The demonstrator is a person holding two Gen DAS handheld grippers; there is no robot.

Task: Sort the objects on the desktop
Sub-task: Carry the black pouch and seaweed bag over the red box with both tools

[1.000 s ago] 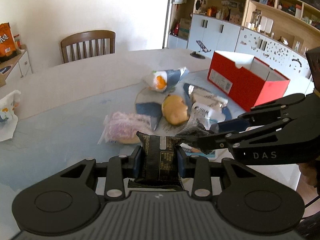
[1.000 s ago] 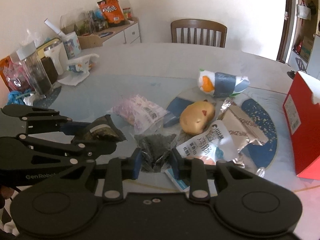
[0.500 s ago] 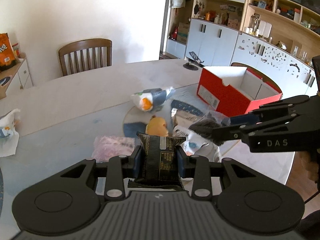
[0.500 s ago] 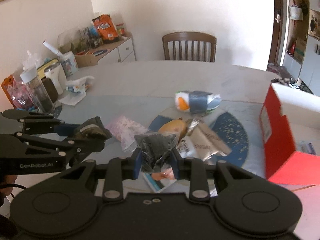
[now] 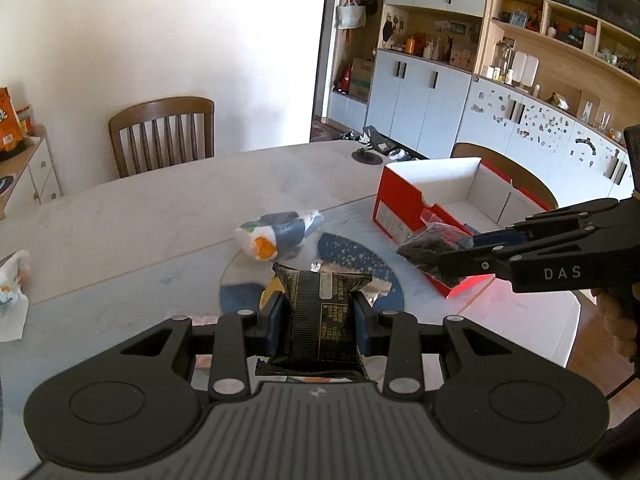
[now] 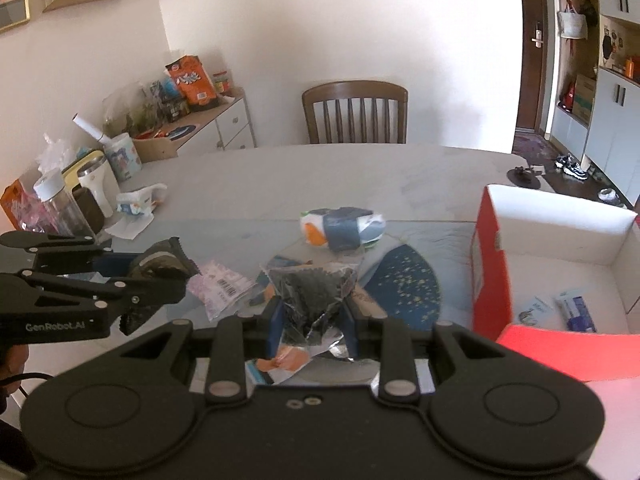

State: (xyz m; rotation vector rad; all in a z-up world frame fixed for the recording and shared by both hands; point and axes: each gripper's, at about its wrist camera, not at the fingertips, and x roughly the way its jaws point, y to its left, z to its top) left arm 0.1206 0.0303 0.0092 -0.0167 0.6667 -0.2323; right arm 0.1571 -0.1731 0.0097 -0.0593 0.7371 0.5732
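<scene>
Two-handed carry toward the box. Your left gripper [image 5: 319,322] is clamped on a black snack packet [image 5: 320,316], held upright between the pads; your right gripper [image 6: 310,322] pinches a clear bag of dark granules [image 6: 310,292] by its gathered lower part. Both loads hang clear above the table [image 5: 140,216]. The red shoebox [image 5: 404,208], white inside and open on top, stands near the table's right edge, with small packets already on its floor in the right wrist view. Left lying around the blue mat [image 6: 404,284] at mid-table are a blue-and-white wrapped roll [image 5: 276,232], a pink packet [image 6: 222,286] and foil wrappers.

To do this step well, judge the box wall first: carry each load over the rim, not into the red side. Keep the two grippers apart so one does not block the other; the right one is nearer the box and probably goes first. Loosen a grip only once its packet is above the white floor, and low, since the granule bag is limp and may snag on the cardboard edge.
</scene>
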